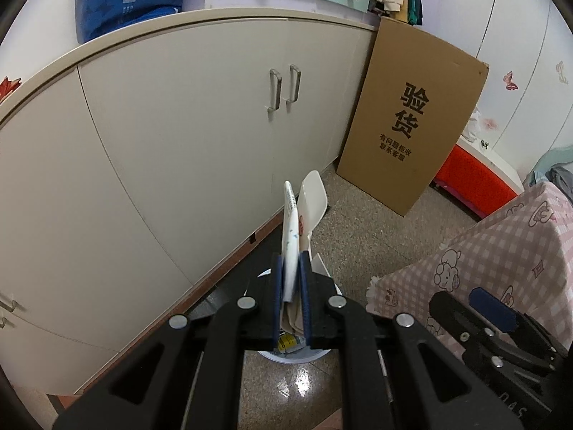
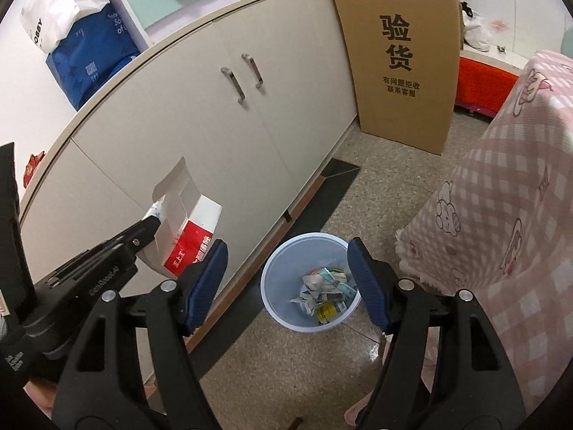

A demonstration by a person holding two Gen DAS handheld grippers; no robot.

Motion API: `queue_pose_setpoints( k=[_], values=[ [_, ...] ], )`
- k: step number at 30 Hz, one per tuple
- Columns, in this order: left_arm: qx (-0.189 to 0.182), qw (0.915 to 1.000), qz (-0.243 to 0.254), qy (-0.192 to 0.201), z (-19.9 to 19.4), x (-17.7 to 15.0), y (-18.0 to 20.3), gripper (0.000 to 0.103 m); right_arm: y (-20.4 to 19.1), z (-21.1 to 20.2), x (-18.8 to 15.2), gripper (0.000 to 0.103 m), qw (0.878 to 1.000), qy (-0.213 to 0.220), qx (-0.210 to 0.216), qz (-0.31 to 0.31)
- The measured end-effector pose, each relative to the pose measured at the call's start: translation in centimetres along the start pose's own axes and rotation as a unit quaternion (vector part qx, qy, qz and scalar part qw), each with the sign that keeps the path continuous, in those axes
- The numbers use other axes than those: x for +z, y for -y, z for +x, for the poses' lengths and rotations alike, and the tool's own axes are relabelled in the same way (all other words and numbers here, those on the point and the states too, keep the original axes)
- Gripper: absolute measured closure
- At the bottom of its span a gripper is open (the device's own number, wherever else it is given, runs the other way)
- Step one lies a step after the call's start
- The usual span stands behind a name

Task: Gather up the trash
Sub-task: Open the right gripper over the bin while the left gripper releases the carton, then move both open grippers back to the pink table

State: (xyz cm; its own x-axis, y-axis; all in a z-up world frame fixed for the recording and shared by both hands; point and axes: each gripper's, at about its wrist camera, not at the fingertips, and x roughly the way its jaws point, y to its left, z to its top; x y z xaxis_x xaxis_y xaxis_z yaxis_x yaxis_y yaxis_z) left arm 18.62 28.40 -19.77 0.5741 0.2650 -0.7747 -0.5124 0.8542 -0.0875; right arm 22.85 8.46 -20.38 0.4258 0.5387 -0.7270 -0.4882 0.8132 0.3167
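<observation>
the left gripper (image 1: pixel 290 283) points steeply downward, its blue pads (image 1: pixel 277 286) clamped together on a flattened red-and-white carton (image 1: pixel 290 229). the right gripper (image 2: pixel 288 283) also tilts downward beside it, jaws spread wide with nothing between them.

The mouth of the bin (image 2: pixel 304 286) lies unobstructed directly under the open right claw (image 2: pixel 286 279). At nine o'clock the cabinet (image 2: pixel 222 150) walls off that side, and at three o'clock the pink checked cover (image 2: pixel 508 222) crowds close. The tall cardboard box (image 2: pixel 401 57) blocks twelve o'clock, with bare floor (image 2: pixel 379 197) between.
</observation>
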Motion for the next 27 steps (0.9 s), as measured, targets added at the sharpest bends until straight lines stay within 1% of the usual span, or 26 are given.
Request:
queue_pose_setpoints(
  k=[6, 13, 16, 19, 20, 21, 22, 23, 24, 27],
  values=[
    [0.002, 1.0, 0.002, -0.002, 0.5, 0.2, 0.3, 0.093, 0.1, -0.8, 0.0, 0.033, 1.0, 0.015, -0.007, 0.003],
    [0.008, 0.9999, 0.007, -0.001, 0.8, 0.4, 0.8, 0.093, 0.5, -2.1, 0.7, 0.033, 0.999, 0.033, -0.005, 0.013],
    [0.01, 0.9999, 0.008, 0.005, 0.7, 0.7, 1.1, 0.093, 0.9, -2.9, 1.1, 0.033, 0.999, 0.045, -0.001, 0.02],
    [0.014, 0.9998, 0.007, 0.015, 0.7, 1.1, 1.4, 0.091, 1.2, -3.5, 1.3, 0.032, 0.998, 0.055, -0.001, 0.024],
    [0.015, 0.9998, 0.006, 0.013, 0.9, 1.3, 1.5, 0.087, 1.3, -3.7, 1.5, 0.032, 0.998, 0.056, -0.001, 0.026],
    [0.017, 0.9998, 0.006, 0.006, 1.2, 1.4, 1.7, 0.073, 1.5, -3.8, 1.6, 0.032, 0.998, 0.058, -0.003, 0.026],
    [0.015, 0.9999, 0.002, 0.0, 1.5, 1.5, 1.7, 0.052, 1.6, -3.9, 1.6, 0.032, 0.998, 0.059, -0.004, 0.027],
    [0.014, 0.9999, -0.002, -0.002, 1.6, 1.5, 1.7, 0.043, 1.7, -4.0, 1.7, 0.032, 0.998, 0.06, -0.005, 0.028],
    [0.015, 0.9999, -0.002, 0.0, 1.5, 1.5, 1.8, 0.037, 1.8, -4.1, 1.7, 0.032, 0.998, 0.06, -0.004, 0.029],
    [0.018, 0.9998, 0.006, 0.001, 1.2, 1.3, 2.1, 0.035, 2.0, -4.5, 1.6, 0.032, 0.998, 0.062, -0.004, 0.033]
  ],
)
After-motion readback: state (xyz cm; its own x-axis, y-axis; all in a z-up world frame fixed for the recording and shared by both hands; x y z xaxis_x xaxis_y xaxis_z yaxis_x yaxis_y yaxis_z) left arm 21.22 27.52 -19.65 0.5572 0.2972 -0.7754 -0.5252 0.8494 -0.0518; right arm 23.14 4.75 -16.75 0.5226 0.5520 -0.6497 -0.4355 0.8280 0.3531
